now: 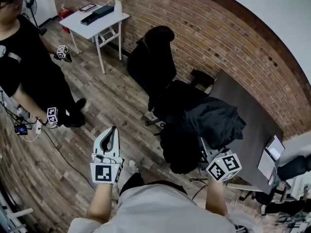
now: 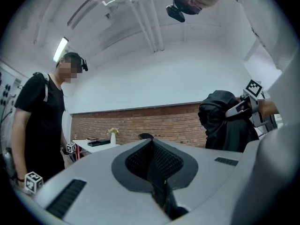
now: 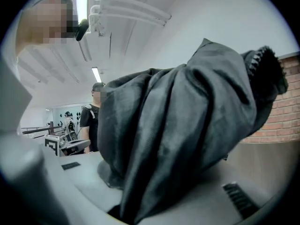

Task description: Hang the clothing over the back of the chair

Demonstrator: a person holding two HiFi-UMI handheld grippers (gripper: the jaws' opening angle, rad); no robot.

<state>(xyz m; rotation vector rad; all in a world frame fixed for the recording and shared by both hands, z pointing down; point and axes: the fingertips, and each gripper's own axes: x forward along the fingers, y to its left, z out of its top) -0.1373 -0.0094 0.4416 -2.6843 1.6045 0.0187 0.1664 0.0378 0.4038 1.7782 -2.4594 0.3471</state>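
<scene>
Head view: brick wall (image 1: pixel 218 28) at the far side. Grey desk (image 1: pixel 252 125) stands against it. Black office chair (image 1: pixel 158 57) is beside the desk. Black garment (image 1: pixel 214 120), bunched, hangs at the desk's edge near the chair's seat, off the chair's back. Right gripper (image 1: pixel 206 149) has its jaws clamped on the garment's cloth. Left gripper (image 1: pixel 112 132) has its jaws pressed together, holding nothing, well apart from the garment.
</scene>
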